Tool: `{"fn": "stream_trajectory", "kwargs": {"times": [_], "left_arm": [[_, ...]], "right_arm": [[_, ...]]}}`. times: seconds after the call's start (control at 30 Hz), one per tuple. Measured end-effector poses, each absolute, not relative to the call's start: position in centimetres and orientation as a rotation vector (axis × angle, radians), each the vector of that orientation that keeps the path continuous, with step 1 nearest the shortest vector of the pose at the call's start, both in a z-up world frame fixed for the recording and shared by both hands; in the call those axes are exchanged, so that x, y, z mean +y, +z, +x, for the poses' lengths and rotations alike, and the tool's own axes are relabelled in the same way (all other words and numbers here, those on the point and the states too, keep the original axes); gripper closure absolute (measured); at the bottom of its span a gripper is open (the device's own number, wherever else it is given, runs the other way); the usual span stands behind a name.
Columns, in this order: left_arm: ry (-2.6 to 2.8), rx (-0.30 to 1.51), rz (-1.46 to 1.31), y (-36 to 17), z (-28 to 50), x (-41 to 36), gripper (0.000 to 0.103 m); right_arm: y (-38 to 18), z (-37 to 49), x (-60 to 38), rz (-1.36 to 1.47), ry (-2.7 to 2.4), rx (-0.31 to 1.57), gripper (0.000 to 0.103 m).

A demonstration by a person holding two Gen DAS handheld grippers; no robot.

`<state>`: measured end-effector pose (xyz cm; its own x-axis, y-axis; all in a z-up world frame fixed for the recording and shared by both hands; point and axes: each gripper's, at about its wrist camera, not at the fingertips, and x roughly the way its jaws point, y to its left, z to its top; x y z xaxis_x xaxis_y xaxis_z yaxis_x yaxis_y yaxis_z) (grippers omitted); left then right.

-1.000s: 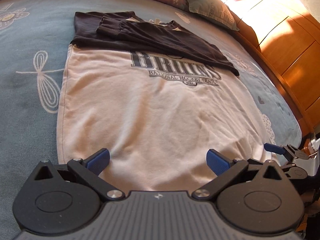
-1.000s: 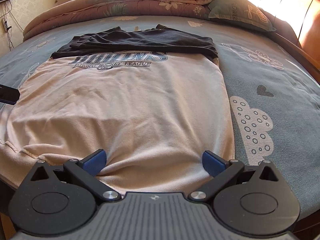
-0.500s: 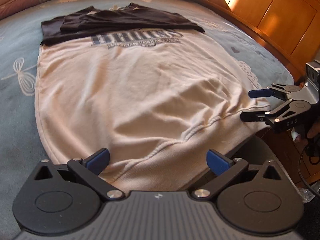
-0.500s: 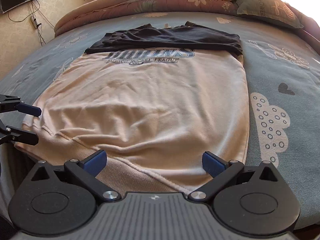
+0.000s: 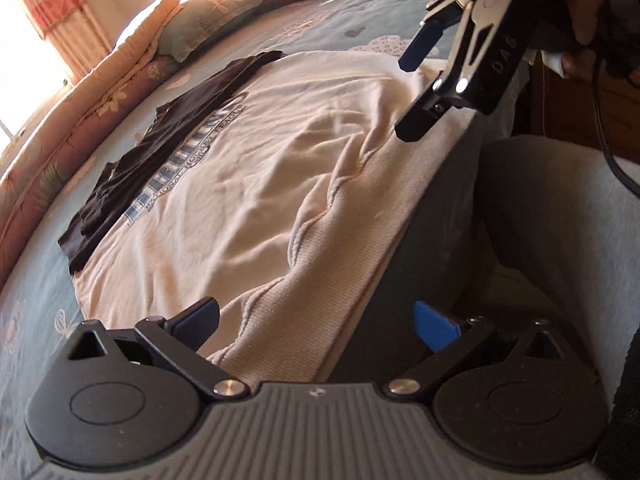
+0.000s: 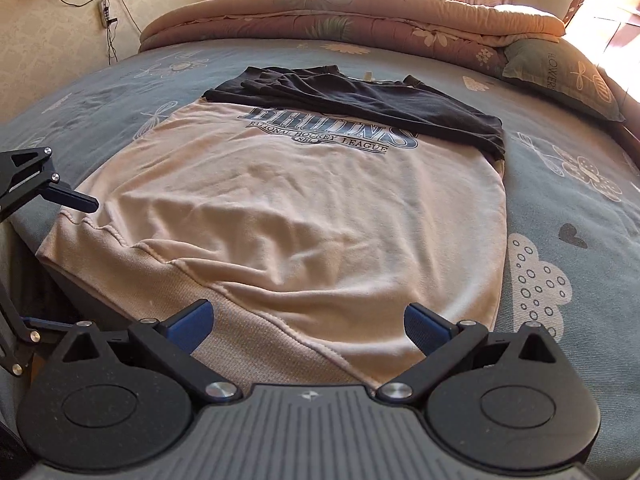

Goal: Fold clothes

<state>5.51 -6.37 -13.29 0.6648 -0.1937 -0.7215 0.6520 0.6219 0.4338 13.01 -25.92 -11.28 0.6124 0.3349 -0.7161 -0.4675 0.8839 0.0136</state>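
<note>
A cream sweatshirt [image 6: 320, 220] with a "Bruins" print lies flat on the bed, its dark sleeves [image 6: 380, 100] folded across the chest. Its ribbed hem [image 6: 248, 336] reaches the bed's near edge. My right gripper [image 6: 306, 326] is open just above the hem's right part, holding nothing. My left gripper [image 5: 318, 322] is open too, tilted, straddling the hem [image 5: 340, 240] near its left corner at the mattress edge. In the left wrist view the right gripper [image 5: 418, 84] hovers open over the sweatshirt [image 5: 240, 160]. The left gripper [image 6: 60, 264] shows at the right wrist view's left edge.
The blue-grey patterned sheet [image 6: 560, 200] covers the bed. A rolled quilt [image 6: 360, 12] and a pillow [image 6: 560, 72] lie at the far end. A person's grey-clad leg [image 5: 560, 220] stands against the bed, and a hand [image 5: 580, 12] holds the right gripper.
Both grippers have drawn back to the hem at the bed's near edge. The left one swung out to the left corner and rolled sideways. Both stayed open.
</note>
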Motion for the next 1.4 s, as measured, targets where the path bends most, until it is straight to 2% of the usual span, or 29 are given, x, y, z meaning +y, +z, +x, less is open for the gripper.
{"fn": "stream_trajectory", "kwargs": {"times": [0.53, 0.77, 0.97, 1.23, 1.4], "left_arm": [[-0.424, 0.600, 0.841, -11.1, 6.1, -5.1, 0.001], [-0.407, 0.602, 0.782, -10.2, 6.7, -4.6, 0.001], [-0.410, 0.619, 0.714, -9.7, 6.7, -4.0, 0.001], [-0.431, 0.576, 0.853, -12.0, 7.0, -7.0, 0.001], [-0.348, 0.517, 0.883, -12.3, 7.8, -7.5, 0.001]], "right_arm": [[-9.3, 12.0, -24.3, -0.232, 0.561, 0.723, 0.000], [-11.3, 11.1, -17.8, -0.468, 0.722, 0.698, 0.000], [-12.7, 10.5, -15.0, -0.646, 0.651, 0.573, 0.000], [-11.8, 8.5, -14.8, -0.792, 0.547, 0.375, 0.000], [-11.1, 8.5, -15.5, -0.781, 0.534, 0.365, 0.000]]}}
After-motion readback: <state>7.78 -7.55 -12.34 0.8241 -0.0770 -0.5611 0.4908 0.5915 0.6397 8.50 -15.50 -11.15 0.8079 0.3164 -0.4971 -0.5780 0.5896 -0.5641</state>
